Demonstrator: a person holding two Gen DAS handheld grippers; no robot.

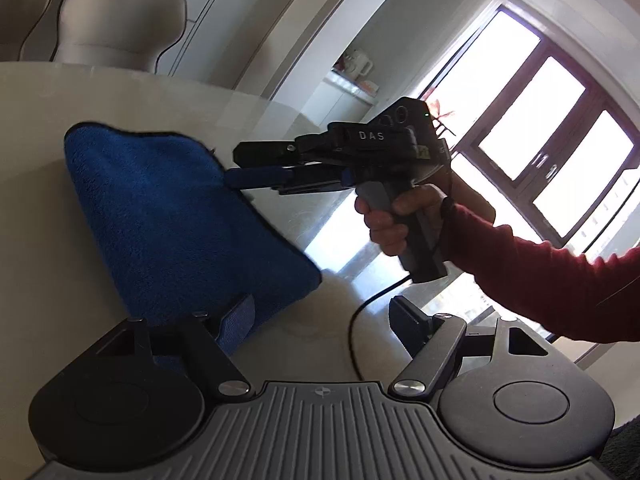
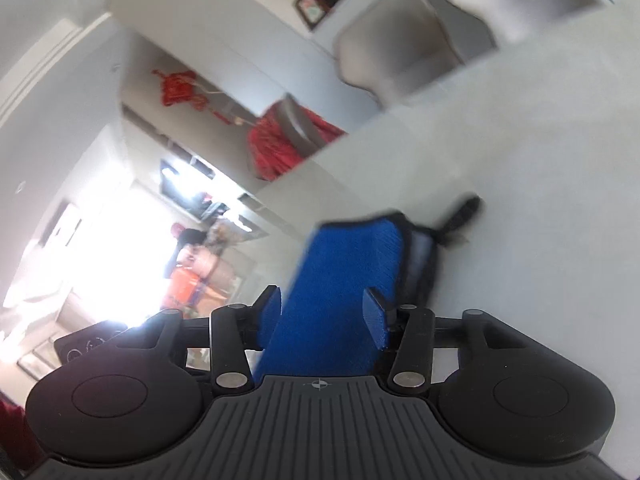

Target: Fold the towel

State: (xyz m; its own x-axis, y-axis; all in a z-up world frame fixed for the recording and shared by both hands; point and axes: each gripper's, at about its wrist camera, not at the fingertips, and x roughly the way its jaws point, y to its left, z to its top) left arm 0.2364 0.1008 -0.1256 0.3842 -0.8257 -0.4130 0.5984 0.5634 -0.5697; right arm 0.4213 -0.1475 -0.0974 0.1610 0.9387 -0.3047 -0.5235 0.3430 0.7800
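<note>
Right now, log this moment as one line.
task: fold towel | blue towel: folded on table | left gripper: open, beside towel | right gripper: towel between fingers, grip unclear

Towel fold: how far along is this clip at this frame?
Done: the blue towel already lies doubled into a compact stack on the table. In hand: the right gripper is at its edge, cloth between the jaws in the right wrist view, though that view is too blurred to show a grip. The left gripper is wide open. Left: whether another fold is needed is unclear.
</note>
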